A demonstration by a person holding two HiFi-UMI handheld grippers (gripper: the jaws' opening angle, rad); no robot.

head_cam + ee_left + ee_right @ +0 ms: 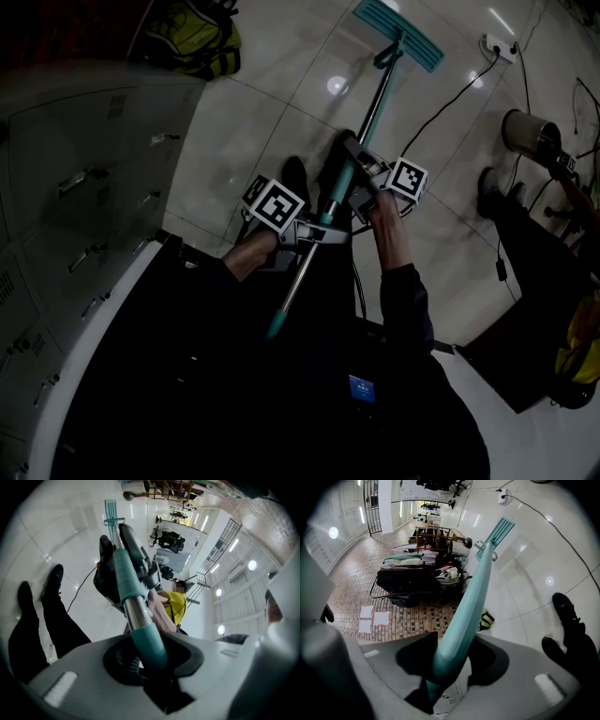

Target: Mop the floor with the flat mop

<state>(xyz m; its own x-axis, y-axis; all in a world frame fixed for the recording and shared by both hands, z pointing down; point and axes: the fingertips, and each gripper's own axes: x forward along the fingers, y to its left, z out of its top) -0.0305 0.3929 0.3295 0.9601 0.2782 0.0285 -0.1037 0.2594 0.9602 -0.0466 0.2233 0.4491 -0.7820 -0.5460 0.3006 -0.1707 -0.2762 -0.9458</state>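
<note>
The flat mop has a teal head [398, 34] lying on the glossy white tiled floor [281, 84] far ahead, and a teal and metal handle [330, 195] running back toward me. My left gripper [319, 234] is shut on the handle low down, by the teal end grip [149, 639]. My right gripper [361, 183] is shut on the handle higher up, on its teal sleeve [464, 611]. In the right gripper view the mop head [499, 530] shows at the far end of the handle. In the left gripper view the mop head [111, 512] is small at the top.
Grey lockers [75, 187] stand at the left. A power strip [499, 47] and black cables [450, 98] lie on the floor at the upper right. A person's dark legs and shoes [497, 202] are at the right. A yellow-black bag [192, 37] lies at the upper left.
</note>
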